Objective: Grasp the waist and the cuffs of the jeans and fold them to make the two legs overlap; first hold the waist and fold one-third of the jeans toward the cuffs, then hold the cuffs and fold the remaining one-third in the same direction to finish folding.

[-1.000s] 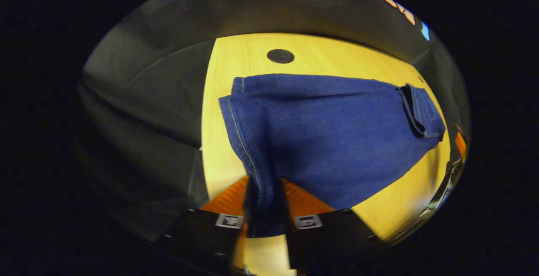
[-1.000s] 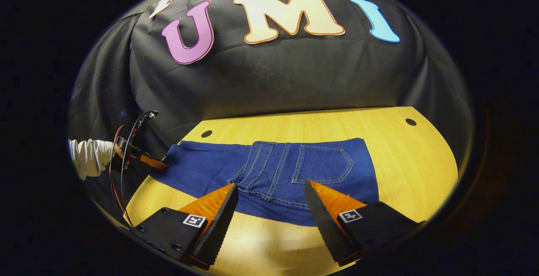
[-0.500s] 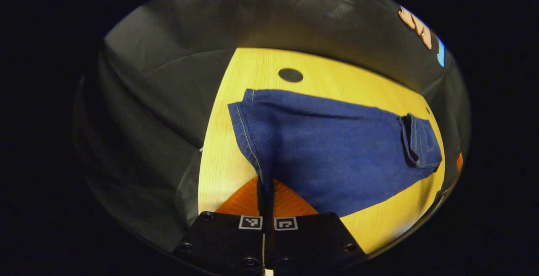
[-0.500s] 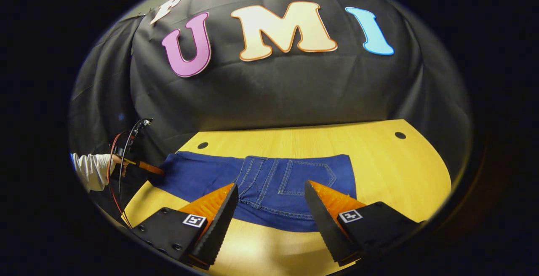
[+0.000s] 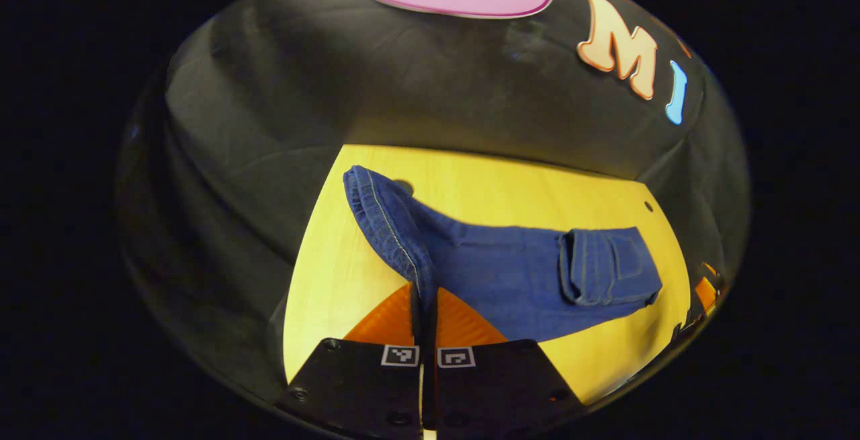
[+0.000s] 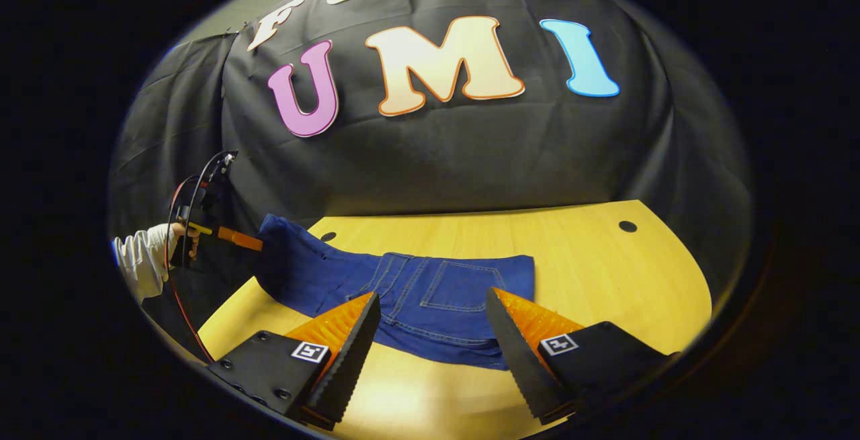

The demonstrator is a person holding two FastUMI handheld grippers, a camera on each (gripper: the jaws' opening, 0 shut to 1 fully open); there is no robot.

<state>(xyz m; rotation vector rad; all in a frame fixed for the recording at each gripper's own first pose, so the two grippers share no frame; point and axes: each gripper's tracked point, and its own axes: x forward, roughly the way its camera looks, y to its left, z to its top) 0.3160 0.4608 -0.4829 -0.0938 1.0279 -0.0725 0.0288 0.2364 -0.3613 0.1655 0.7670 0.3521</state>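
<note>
While your left gripper (image 5: 423,305) pinches the cuffs (image 5: 386,215) with its fingers pressed together and lifts them off the surface (image 5: 510,188), the jeans (image 6: 430,295) lie flat toward 3 o'clock. In the right gripper view, your right gripper (image 6: 433,332) hangs with fingers spread wide above the near edge of the waist (image 6: 463,289). Bare surface lies at 3 o'clock.
</note>
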